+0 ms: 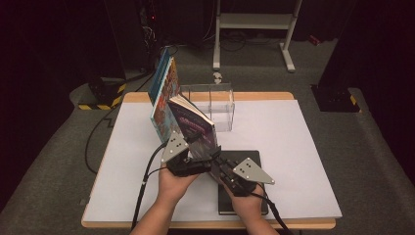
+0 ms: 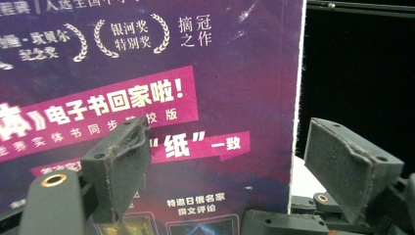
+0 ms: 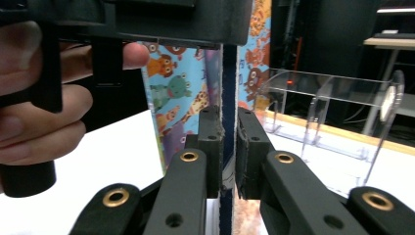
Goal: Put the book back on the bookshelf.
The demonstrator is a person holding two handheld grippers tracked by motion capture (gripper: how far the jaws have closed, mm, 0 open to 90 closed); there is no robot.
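Note:
A purple paperback (image 1: 193,125) with white Chinese lettering (image 2: 147,73) stands tilted near the table's middle. It leans toward a colourful cartoon-animal book (image 1: 164,93) upright behind it. My right gripper (image 1: 216,155) comes from the lower right. In the right gripper view it (image 3: 229,147) is shut on the paperback's thin edge (image 3: 228,88), pads pressed on both sides. My left gripper (image 1: 195,146) is close against the cover. Its jaws (image 2: 230,166) stand wide apart: one pad is in front of the cover, the other past the book's edge, and neither presses on it.
A clear acrylic book stand (image 1: 215,105) sits just behind and right of the books (image 3: 333,112). A flat black pad (image 1: 254,157) lies under my right hand near the front edge. The white table top (image 1: 293,142) stretches to the right. A hand holds the left gripper (image 3: 49,73).

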